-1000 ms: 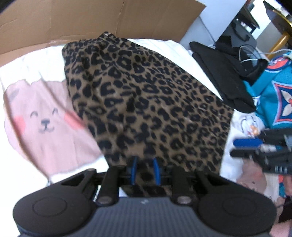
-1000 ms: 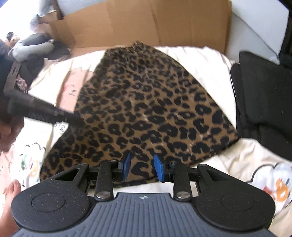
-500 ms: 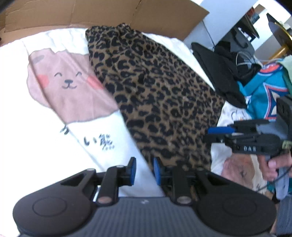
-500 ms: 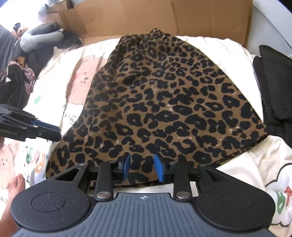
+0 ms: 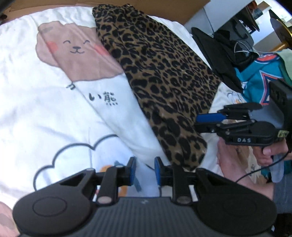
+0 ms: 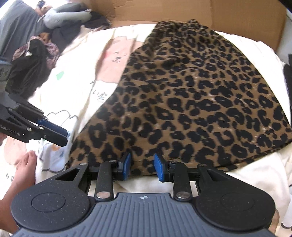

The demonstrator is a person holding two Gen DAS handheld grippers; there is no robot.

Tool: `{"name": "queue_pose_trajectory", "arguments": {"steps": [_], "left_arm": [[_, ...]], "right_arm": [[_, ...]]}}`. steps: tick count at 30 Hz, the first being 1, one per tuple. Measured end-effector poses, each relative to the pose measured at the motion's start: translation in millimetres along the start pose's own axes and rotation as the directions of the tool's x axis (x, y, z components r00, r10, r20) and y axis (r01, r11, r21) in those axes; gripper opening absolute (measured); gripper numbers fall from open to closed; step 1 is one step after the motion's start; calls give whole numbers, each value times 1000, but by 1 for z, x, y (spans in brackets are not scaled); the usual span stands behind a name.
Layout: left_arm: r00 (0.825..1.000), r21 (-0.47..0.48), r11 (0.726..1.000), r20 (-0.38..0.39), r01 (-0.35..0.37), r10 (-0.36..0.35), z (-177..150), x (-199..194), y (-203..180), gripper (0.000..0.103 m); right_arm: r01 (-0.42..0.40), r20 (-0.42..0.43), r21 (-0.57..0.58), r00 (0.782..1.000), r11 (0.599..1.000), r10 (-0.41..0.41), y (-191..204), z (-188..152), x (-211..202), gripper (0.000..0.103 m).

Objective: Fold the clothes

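Note:
A leopard-print garment (image 5: 164, 73) lies spread on a white bed sheet (image 5: 45, 109) with a pink bear print. My left gripper (image 5: 144, 169) hovers over bare sheet just left of the garment's near corner. Its jaws are opening and nothing is between them. In the right wrist view the garment (image 6: 191, 100) fills the middle. My right gripper (image 6: 142, 165) stands open right at its near hem, pads apart and not pressing the cloth. Each gripper shows in the other's view: the right gripper (image 5: 199, 122) by the garment's right edge, the left gripper (image 6: 62, 135) by its left corner.
Black clothes (image 5: 219, 54) and a teal jersey (image 5: 262, 80) lie right of the garment. Cardboard (image 6: 200, 11) stands behind the bed. A heap of dark clothes (image 6: 31, 67) sits at the far left. A person's bare foot (image 6: 25, 171) rests on the sheet near the left gripper.
The left gripper slid off the leopard garment to the sheet beside its near corner, and its jaws widened a little. The right gripper dropped closer to the hem.

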State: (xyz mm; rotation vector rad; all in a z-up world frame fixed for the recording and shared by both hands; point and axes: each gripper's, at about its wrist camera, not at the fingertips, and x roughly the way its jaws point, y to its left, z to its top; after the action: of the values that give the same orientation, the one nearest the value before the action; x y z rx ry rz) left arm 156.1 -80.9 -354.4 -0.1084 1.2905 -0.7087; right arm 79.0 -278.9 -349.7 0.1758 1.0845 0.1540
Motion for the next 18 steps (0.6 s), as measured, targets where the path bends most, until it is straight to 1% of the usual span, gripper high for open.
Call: {"name": "queue_pose_trajectory", "arguments": {"steps": [3, 8, 11, 14, 16, 18], "left_arm": [[1000, 2, 1000, 2, 26, -26, -3, -1, -5, 32], [998, 7, 998, 11, 60, -60, 0, 3, -15, 32], [995, -7, 996, 22, 94, -93, 3, 7, -19, 31], [989, -26, 989, 27, 145, -144, 5, 10, -22, 24], [988, -41, 987, 30, 155, -154, 6, 11, -24, 14], [985, -63, 983, 44, 171, -169, 8, 12, -23, 8]], "right_arm": [[-26, -5, -34, 1000, 999, 26, 9, -1, -1, 36], [-74, 1, -70, 997, 995, 74, 20, 0, -5, 36], [-93, 14, -95, 995, 991, 95, 26, 1, -9, 36], [-113, 26, -121, 993, 986, 117, 32, 2, -14, 36], [-120, 39, -143, 991, 982, 127, 35, 2, -18, 36], [-117, 44, -163, 991, 980, 126, 36, 2, -20, 36]]}}
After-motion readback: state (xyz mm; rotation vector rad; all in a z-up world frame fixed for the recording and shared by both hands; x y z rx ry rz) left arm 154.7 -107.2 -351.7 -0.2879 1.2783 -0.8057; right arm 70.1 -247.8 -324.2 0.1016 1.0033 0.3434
